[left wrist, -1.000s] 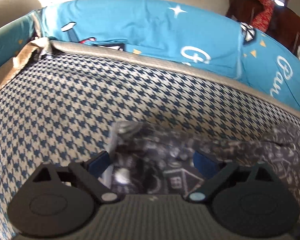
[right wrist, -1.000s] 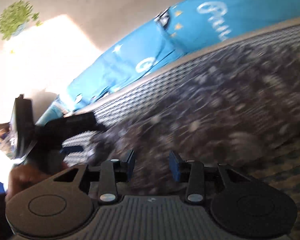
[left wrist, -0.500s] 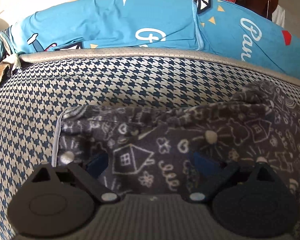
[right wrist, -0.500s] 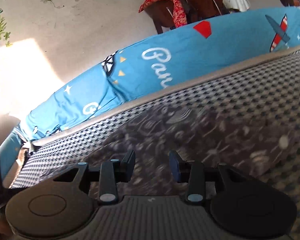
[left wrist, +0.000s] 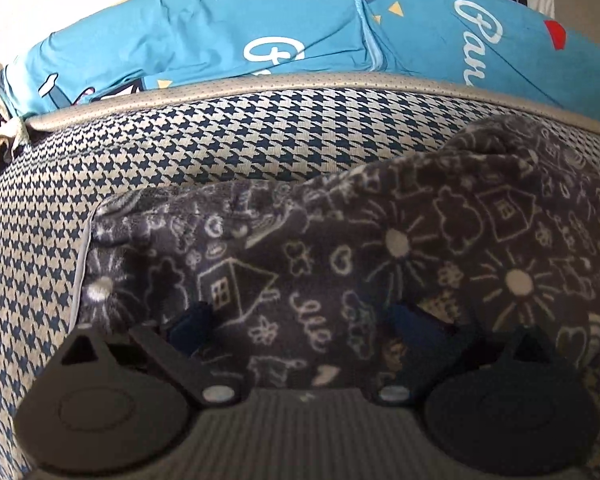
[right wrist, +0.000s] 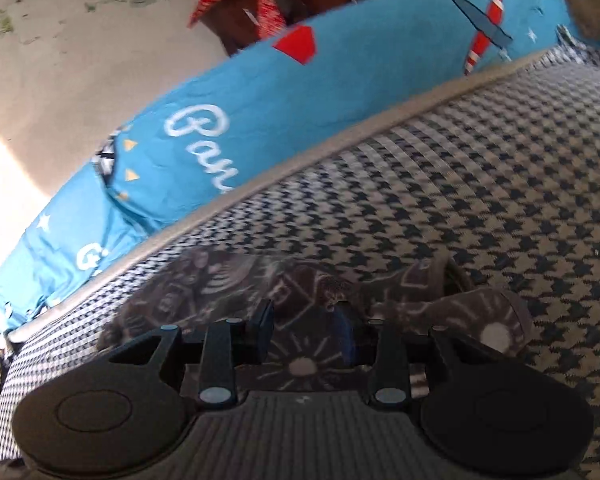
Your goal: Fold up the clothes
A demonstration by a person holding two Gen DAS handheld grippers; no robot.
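- the dark grey fleece garment, printed with white doodles of houses, suns and hearts, lies spread on the houndstooth cushion, its left hem ending short of the cushion's left side.
- left gripper hangs over the near part of the garment; its jaws are opening and stand wide, one blue pad near the left hem, the other well to its right, both just above the printed cloth.
- fabric fills the gap between these fingers from below, but no fold is pinched; whether the tips touch the cloth cannot be told.
- right gripper sits over the garment's other end, where the cloth is blurred; its jaws are closing and stand narrow.
- grey fabric with a sun print shows between the right fingers; the pads do not yet press on it.
- a rounded flap of the garment lies just right of this gripper.
- behind the cushion's beige piping runs a blue printed sheet.
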